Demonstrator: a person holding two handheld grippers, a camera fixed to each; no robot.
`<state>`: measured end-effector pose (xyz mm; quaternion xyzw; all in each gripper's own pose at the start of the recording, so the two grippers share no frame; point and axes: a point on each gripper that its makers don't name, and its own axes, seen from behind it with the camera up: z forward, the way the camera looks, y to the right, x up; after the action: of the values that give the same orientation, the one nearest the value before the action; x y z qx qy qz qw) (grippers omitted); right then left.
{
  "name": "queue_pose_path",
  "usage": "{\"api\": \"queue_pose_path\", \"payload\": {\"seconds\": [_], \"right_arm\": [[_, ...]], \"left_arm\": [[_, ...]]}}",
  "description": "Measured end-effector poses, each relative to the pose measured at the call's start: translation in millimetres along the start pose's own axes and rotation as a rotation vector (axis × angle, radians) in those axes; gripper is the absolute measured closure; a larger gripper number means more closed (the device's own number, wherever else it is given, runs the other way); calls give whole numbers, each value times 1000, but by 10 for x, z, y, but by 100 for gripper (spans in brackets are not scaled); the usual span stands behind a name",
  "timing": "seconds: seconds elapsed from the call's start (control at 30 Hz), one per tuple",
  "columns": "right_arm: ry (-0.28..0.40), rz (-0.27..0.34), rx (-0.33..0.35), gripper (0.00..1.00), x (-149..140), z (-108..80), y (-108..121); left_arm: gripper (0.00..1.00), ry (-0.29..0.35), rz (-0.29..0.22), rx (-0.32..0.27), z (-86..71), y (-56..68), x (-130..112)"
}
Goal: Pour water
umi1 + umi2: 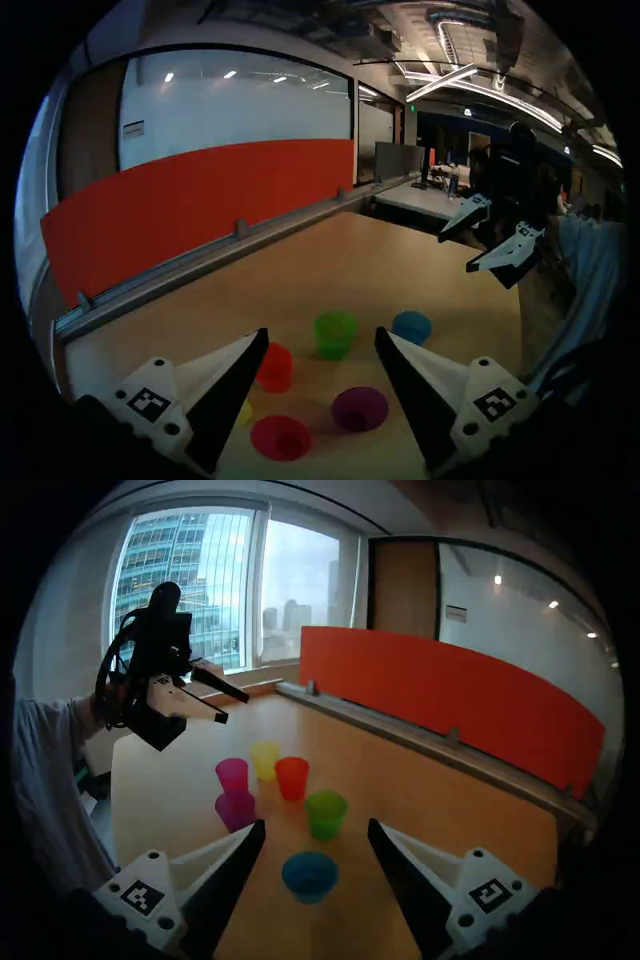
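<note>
Several small plastic cups stand in a cluster on the wooden table: green, blue, orange-red, purple, pink, and a yellow one half hidden behind a finger. My left gripper hovers open above and short of them. In the right gripper view the blue cup is nearest, then green, orange-red, yellow, pink and purple. My right gripper is open over the blue cup's side. Nothing is held.
An orange partition with a metal rail runs along one table edge. The right gripper hangs in the air across the table, and the left gripper does likewise, held by a sleeved arm. Windows lie behind.
</note>
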<state>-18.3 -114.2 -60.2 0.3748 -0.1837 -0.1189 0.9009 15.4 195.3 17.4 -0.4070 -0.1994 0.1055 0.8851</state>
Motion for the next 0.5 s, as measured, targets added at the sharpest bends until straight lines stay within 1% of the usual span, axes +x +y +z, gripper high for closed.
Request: {"api": "queue_pose_path", "payload": {"seconds": [0.3,0.5], "right_arm": [[-1,6,-2,0,-40,17,23],[0,12,-1,1,-49,33,47]], "left_arm": [[1,-99,14,-46,320,76,-239],[1,-173,28,-67,558,99,-406]]}}
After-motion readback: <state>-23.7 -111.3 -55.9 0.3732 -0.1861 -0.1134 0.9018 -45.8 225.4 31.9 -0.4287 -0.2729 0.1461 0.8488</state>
